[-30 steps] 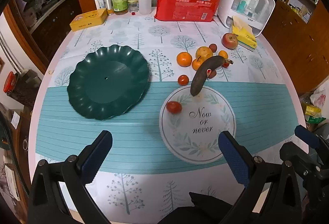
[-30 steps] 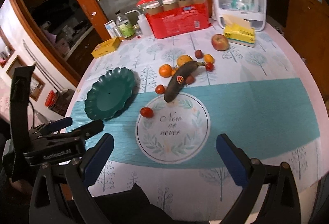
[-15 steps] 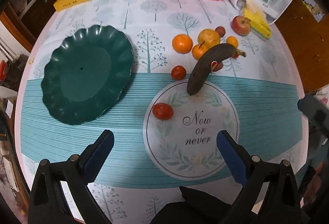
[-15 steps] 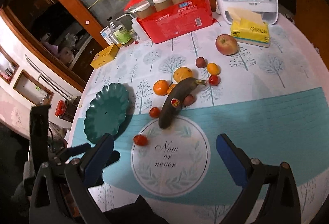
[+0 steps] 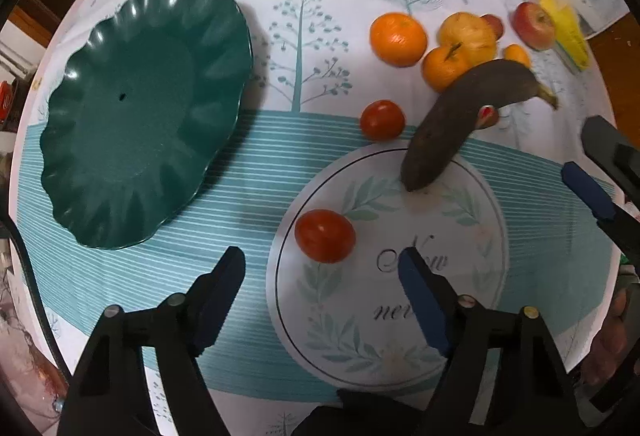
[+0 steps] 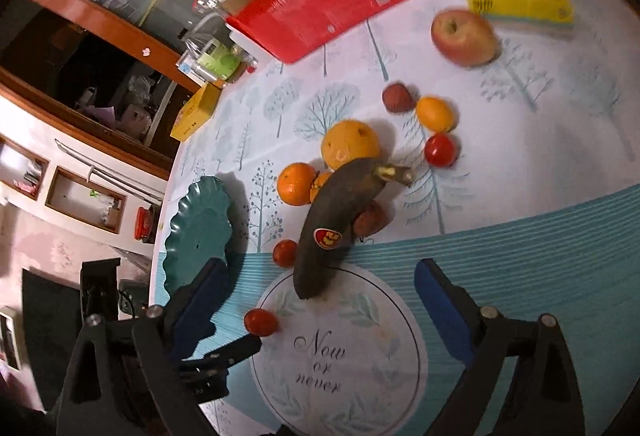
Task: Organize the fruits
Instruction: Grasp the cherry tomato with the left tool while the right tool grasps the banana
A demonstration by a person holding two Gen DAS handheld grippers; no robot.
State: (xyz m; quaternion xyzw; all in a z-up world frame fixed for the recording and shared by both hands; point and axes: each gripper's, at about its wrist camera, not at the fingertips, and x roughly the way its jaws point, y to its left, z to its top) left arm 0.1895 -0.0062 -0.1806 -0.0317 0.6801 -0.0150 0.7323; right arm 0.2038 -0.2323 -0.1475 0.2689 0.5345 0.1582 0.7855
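Near table's left edge: green plate [image 5: 136, 123] bare. Banana [image 5: 460, 123] dark brown, red sticker. Left gripper [image 5: 320, 268], right gripper [image 6: 320, 284] spread wide, grasping nothing.

A dark overripe banana [image 5: 460, 115] lay diagonally beside oranges [image 5: 398, 39], tomatoes [image 5: 325, 235] and an apple [image 6: 464, 35]; the green plate [image 5: 132, 115] sat empty.

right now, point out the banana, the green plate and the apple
banana [image 6: 340, 211]: right wrist view, on the dark peel mid-body, above its sticker.
green plate [image 5: 136, 115]: left wrist view, on its bare centre, beside the small hole.
apple [image 6: 462, 35]: right wrist view, on the red skin below the stem dimple.
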